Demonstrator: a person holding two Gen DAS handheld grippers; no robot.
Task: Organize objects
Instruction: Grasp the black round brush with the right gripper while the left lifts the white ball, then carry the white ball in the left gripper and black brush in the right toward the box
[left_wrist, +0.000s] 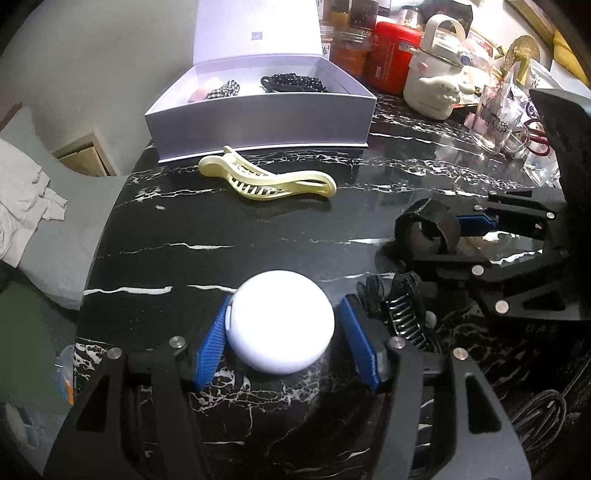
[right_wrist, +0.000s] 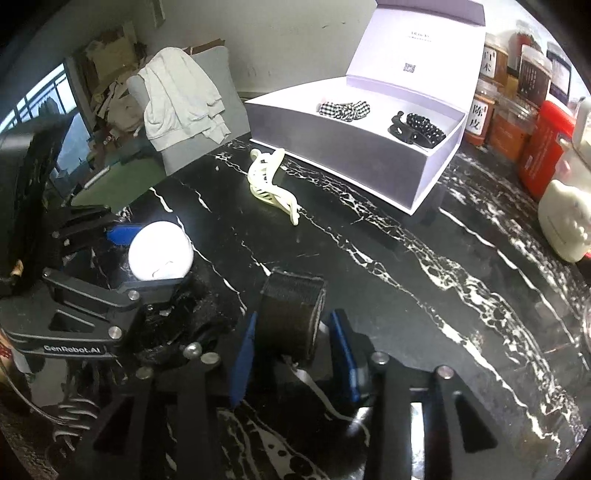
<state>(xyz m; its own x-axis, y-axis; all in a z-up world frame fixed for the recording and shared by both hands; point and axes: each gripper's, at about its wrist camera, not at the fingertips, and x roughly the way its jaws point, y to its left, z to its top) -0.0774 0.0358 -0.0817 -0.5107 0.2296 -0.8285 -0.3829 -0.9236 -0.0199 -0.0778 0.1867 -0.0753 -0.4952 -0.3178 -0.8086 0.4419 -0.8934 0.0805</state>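
Jaws of your left gripper (left_wrist: 282, 341) bracket the white round case (left_wrist: 279, 322), unclamped; your right gripper (right_wrist: 293, 350) straddles the black band (right_wrist: 291, 314); box (left_wrist: 258, 118) lies ahead.

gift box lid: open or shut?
Open. The white gift box has its lid standing upright behind it; a checkered scrunchie and black hair clip lie exposed inside.
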